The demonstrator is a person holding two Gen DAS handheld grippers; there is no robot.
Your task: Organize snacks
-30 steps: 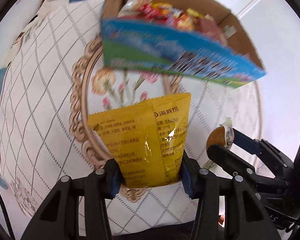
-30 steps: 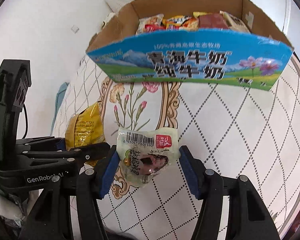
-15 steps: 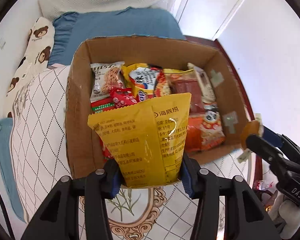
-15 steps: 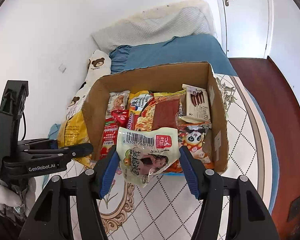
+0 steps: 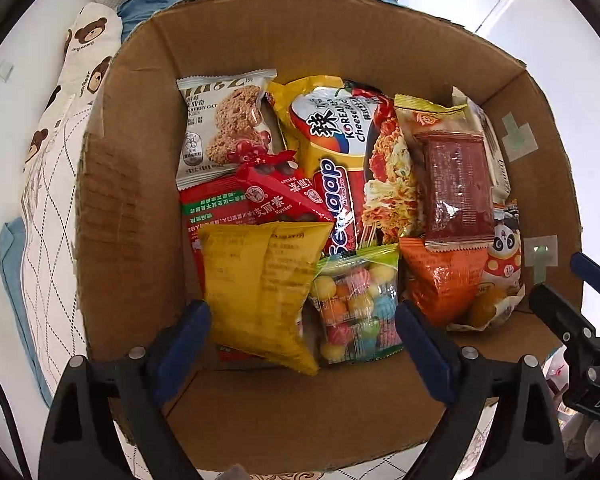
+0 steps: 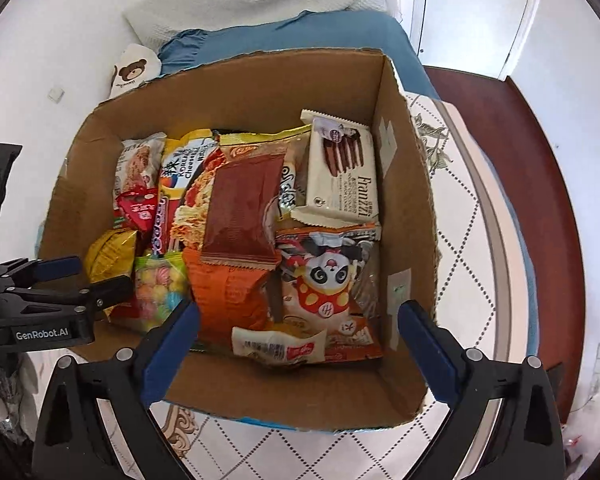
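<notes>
I am looking down into the cardboard box from both wrists, and it is sitting on the quilted bedspread. My left gripper is hanging over the box's near left part with its jaws spread wide; they have just been opening, and nothing is pressed between the blue pads. The yellow snack bag is lying in the box between those jaws, tilted, close to the left pad, though I cannot tell whether it is touching it, and its right edge is lying over the clear bag of coloured candy balls. My right gripper is also standing wide open over the near right part of the box, its jaws having just been opening too, with no pad pressing on anything. Below it the small pale packet with the barcode is lying flat on the panda-print bag, beside the orange bag. Further back I am seeing the dark red packet on top of the Korean cheese noodle pack, the oat cookie packet at the far left, and the Franzzi biscuit box leaning at the far right wall.
</notes>
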